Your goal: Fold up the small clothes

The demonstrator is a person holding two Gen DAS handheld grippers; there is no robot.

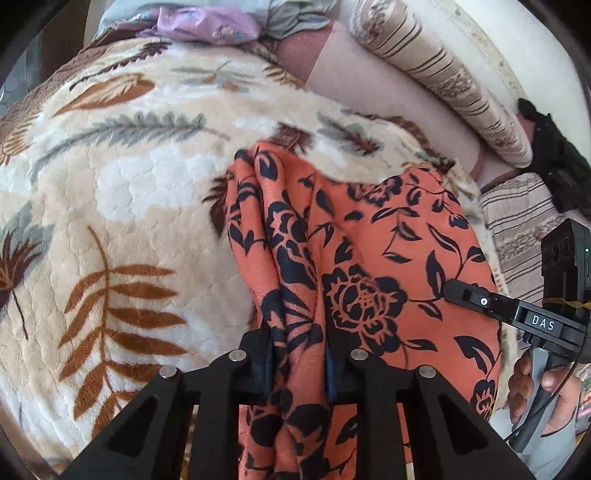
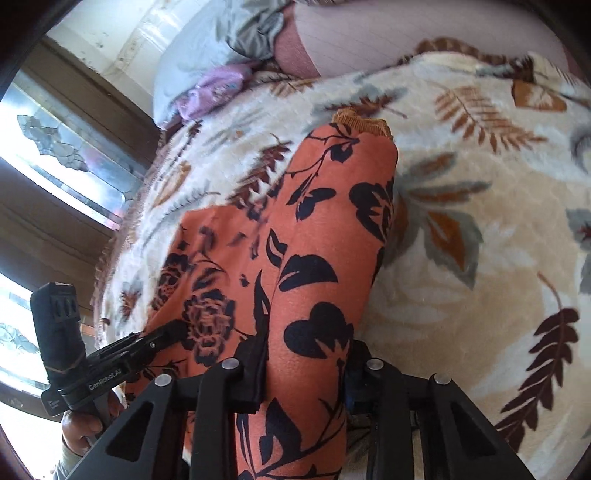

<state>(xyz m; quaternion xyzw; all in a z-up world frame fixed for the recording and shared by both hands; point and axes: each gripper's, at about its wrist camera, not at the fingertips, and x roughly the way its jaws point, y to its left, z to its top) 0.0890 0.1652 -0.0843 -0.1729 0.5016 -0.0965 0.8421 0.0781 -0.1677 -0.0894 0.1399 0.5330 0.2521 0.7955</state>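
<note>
An orange garment with a black flower print (image 1: 354, 251) lies partly lifted over a cream leaf-patterned blanket (image 1: 122, 192). My left gripper (image 1: 299, 354) is shut on a bunched fold of it. The right gripper (image 1: 458, 290) shows at the right edge of the left wrist view, clamped on the garment's other side. In the right wrist view my right gripper (image 2: 306, 365) is shut on a long fold of the garment (image 2: 321, 229), whose hem (image 2: 364, 123) points away. The left gripper (image 2: 173, 332) shows at lower left there, gripping the cloth.
The blanket (image 2: 480, 258) covers a bed. Striped pillows (image 1: 443, 81) lie at the back right. A lilac cloth (image 1: 207, 24) and grey clothes (image 1: 295, 18) sit at the far edge. A window (image 2: 55, 155) is left of the bed.
</note>
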